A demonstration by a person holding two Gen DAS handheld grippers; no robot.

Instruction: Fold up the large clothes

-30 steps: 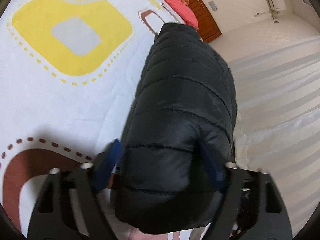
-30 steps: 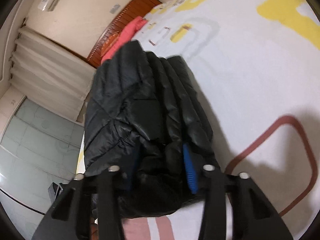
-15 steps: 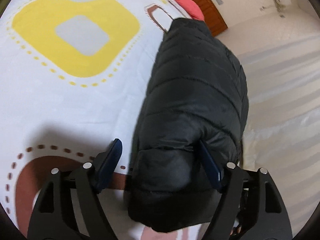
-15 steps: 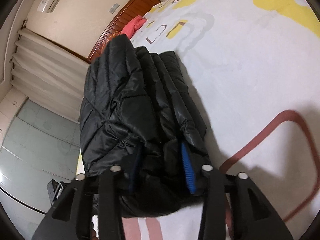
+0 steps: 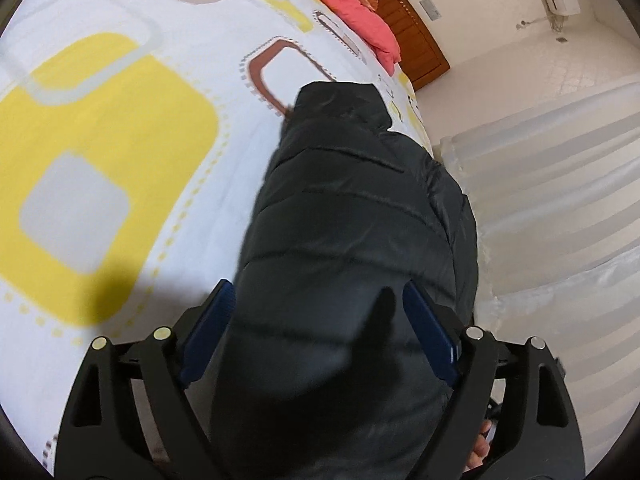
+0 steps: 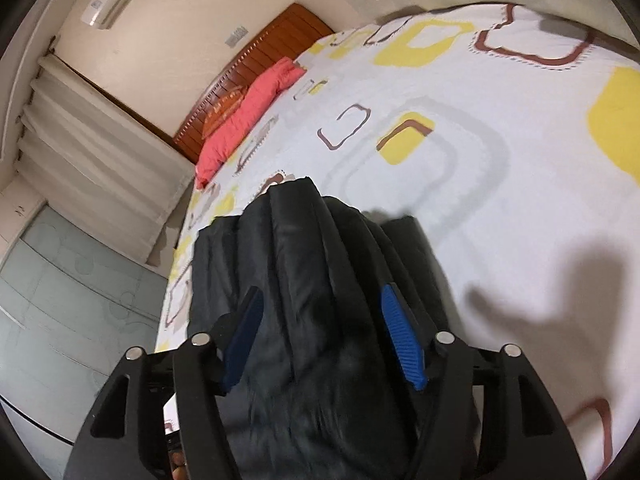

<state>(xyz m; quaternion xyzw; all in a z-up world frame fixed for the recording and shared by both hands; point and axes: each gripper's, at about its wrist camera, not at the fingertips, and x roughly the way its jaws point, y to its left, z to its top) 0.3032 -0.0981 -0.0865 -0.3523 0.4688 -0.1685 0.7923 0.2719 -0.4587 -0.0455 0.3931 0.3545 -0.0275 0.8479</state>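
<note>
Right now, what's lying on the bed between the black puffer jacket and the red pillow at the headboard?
Nothing: only bare patterned bedsheet runs from the black puffer jacket up to the red pillow, clearest in the right wrist view.

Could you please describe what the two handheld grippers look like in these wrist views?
Both match: the left gripper and right gripper have black, angular plastic frames with triangular cutouts, round silver bolt heads at the joints, and two fingers faced with dark blue ribbed pads. No cables or markings show.
</note>
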